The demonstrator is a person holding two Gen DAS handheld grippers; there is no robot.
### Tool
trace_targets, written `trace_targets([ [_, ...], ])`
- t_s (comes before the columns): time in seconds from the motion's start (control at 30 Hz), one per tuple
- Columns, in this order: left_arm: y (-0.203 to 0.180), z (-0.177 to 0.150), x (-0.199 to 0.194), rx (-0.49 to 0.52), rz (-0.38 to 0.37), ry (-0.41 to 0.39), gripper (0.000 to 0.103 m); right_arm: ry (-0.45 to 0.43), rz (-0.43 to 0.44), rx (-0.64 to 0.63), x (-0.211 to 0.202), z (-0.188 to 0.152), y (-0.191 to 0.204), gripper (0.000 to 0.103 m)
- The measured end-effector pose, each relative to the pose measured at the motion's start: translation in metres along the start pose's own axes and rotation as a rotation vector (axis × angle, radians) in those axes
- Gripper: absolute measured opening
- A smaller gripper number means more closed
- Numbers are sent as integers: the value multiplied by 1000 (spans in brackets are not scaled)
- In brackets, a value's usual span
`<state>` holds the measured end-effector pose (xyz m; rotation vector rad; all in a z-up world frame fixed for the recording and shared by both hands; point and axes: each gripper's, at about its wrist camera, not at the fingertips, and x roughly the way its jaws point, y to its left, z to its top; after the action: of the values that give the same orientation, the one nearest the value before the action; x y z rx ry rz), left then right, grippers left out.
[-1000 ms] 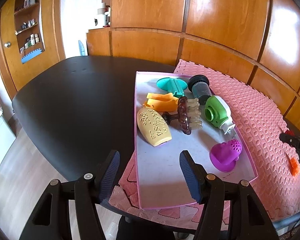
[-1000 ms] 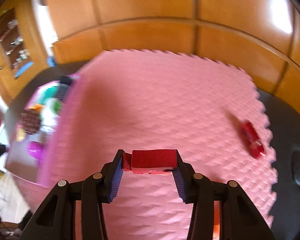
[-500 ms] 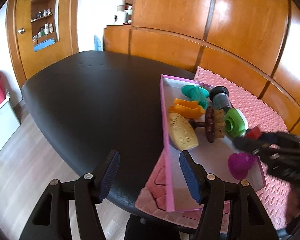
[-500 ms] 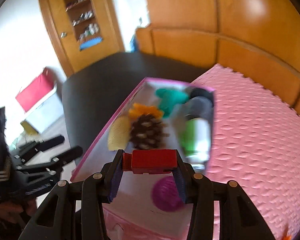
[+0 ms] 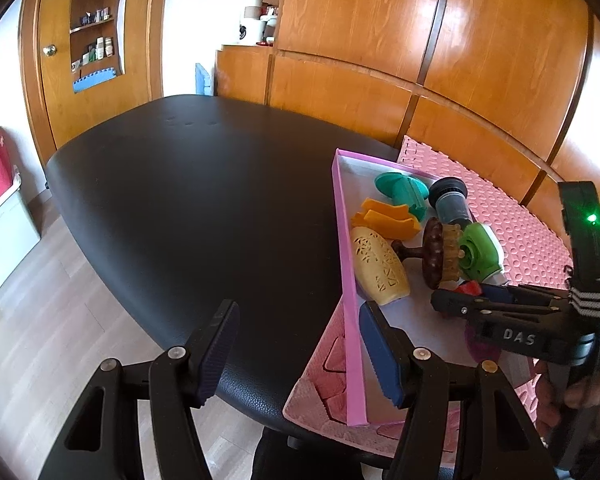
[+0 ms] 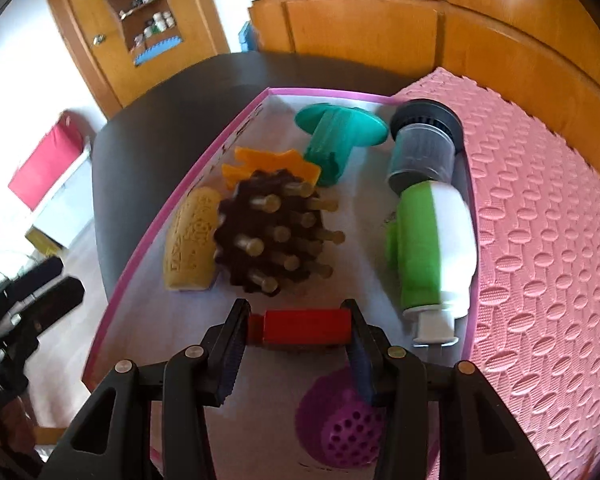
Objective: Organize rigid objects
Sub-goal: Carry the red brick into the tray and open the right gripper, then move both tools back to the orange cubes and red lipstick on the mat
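Purple ball point(image 6: 342, 426) sits half-hidden behind right gripper point(image 6: 296, 334).

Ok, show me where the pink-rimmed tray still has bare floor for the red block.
Bare tray floor lies under the red block in the right gripper, bordered by the brown spiked massager, the green-and-white bottle and the purple perforated ball. The near-left corner is bare too. The far half is crowded.

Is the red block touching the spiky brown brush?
Apart. The right wrist view shows bare tray floor between the red block, clamped in the right hand-held gripper, and the spiky brown brush.
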<state>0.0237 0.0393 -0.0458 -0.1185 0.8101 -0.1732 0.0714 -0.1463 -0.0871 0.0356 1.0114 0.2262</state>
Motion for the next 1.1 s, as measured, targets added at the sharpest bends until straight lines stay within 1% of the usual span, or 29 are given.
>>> trace_targets([
  [0.07, -2, 1, -1, 4, -1, -5, 64, -21, 19, -2, -9, -1, 0, 48],
  [0.1, -3, 1, -2, 7, 0, -7, 64, -39, 27, -12, -15, -2, 1, 51],
  [0.13, -4, 1, -2, 11, 1, -9, 64, -52, 31, -18, -20, -2, 3, 57],
  [0.2, -6, 0, -4, 19, 0, -12, 64, -83, 35, -28, -32, -6, 5, 62],
  [0.4, -15, 2, -10, 49, 2, -30, 64, -148, 39, 6, -66, -18, 0, 62],
  [0.63, -27, 1, -15, 82, -8, -39, 64, -207, -6, 52, -94, -25, -21, 62],
  [0.83, -39, -1, -18, 116, -23, -42, 64, -238, -72, 122, -116, -39, -56, 62],
  [1.1, -58, -5, -21, 168, -42, -36, 64, -270, -169, 248, -142, -63, -117, 62],
])
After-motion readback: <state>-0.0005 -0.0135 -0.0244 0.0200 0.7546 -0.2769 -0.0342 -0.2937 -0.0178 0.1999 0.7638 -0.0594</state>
